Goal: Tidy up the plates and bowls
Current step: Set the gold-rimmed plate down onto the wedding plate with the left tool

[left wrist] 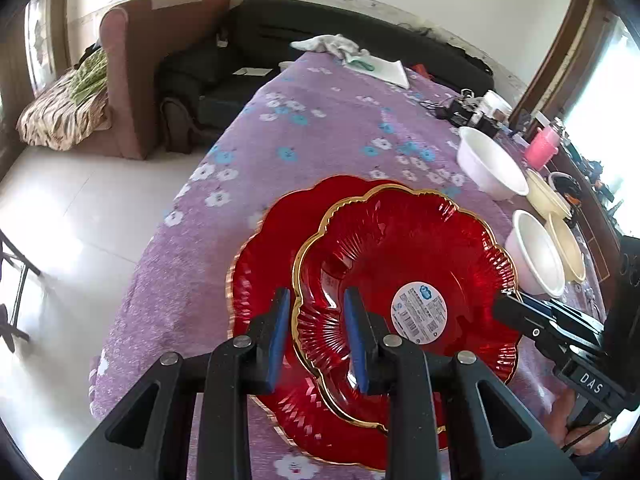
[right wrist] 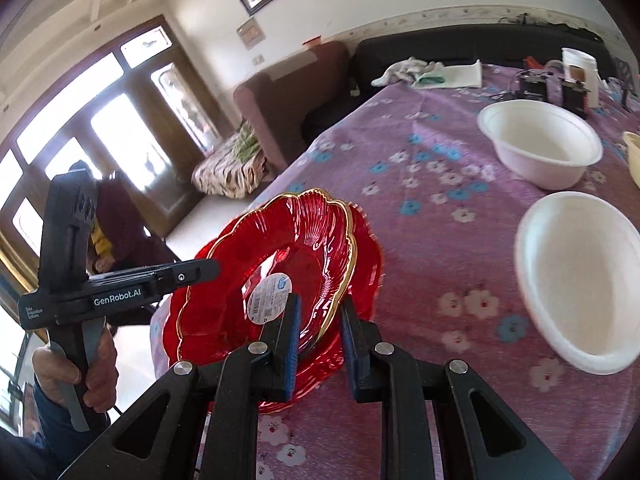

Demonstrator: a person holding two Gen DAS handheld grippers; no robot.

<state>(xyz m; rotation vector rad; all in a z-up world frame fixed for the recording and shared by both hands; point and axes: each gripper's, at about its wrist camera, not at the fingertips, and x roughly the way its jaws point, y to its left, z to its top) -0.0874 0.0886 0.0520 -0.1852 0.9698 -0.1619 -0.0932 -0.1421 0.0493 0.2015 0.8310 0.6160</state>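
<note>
A red glass plate (left wrist: 400,248) (right wrist: 304,232) with a gold scalloped rim and a round white sticker hangs tilted just above a second, matching red plate (left wrist: 264,248) (right wrist: 370,248), which lies on the purple flowered tablecloth. My left gripper (left wrist: 318,320) (right wrist: 212,270) is shut on the upper plate's left rim. On the opposite rim, my right gripper (right wrist: 320,320) (left wrist: 504,306) is shut as well. Two white bowls (left wrist: 492,164) (left wrist: 536,256) (right wrist: 540,144) (right wrist: 576,280) stand to the right, with two cream bowls (left wrist: 548,196) (left wrist: 568,248) beyond them.
The table's left edge (left wrist: 160,240) drops to a tiled floor. A pink cup (left wrist: 540,148), black electronics (left wrist: 464,112) and a white cloth (left wrist: 328,44) lie at the far end. A person (right wrist: 116,224) sits by the windows.
</note>
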